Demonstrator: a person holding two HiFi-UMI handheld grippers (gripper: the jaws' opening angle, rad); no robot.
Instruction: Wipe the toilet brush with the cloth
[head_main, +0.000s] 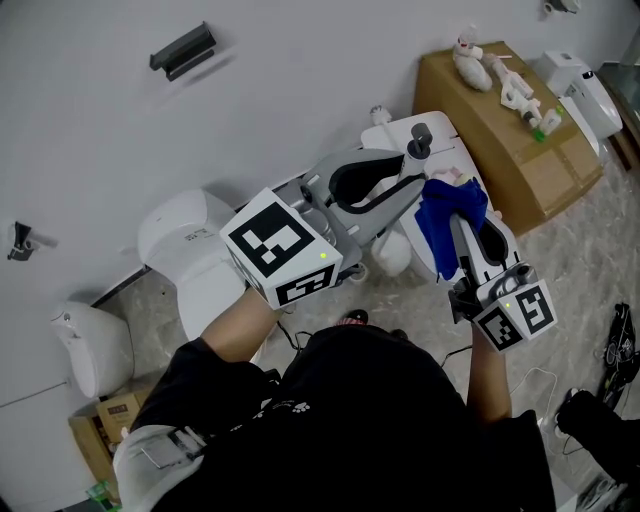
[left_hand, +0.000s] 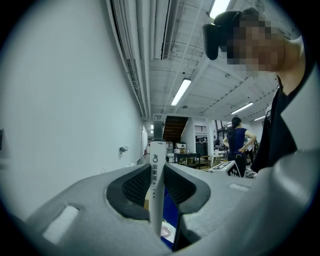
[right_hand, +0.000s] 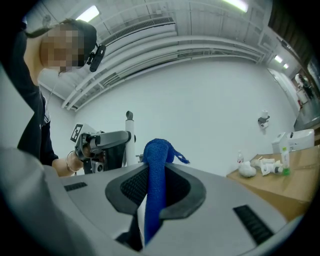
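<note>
Head view: left forearm (head_main: 232, 328) reaching forward and up out of a black sleeve, left gripper (head_main: 410, 172) carried about level, its marker cube nearest the camera; jaws closed on the white handle of the toilet brush (head_main: 421, 140), grey cap upright just above the jaw tips; in the left gripper view, the same handle (left_hand: 157, 155) pinched upright between the two dark pads (left_hand: 136, 186), printed lettering facing the camera.

Right forearm (head_main: 488, 375) stretched forward on the right, right gripper (head_main: 465, 212) tipped slightly upward and turned inward towards the brush; jaws clamped on the blue cloth (head_main: 445, 218), bunched and hanging just beside the handle; touching it or not, cannot tell.

In the right gripper view, blue cloth (right_hand: 156, 160) squeezed between the pads, folded top poking above the jaws; beyond it, the left gripper (right_hand: 102, 141) with the handle (right_hand: 129, 135) upright, left hand (right_hand: 71, 161) behind it.

Below both grippers, a white toilet (head_main: 190, 235) on the floor; cardboard box (head_main: 510, 120) against the wall at upper right.
</note>
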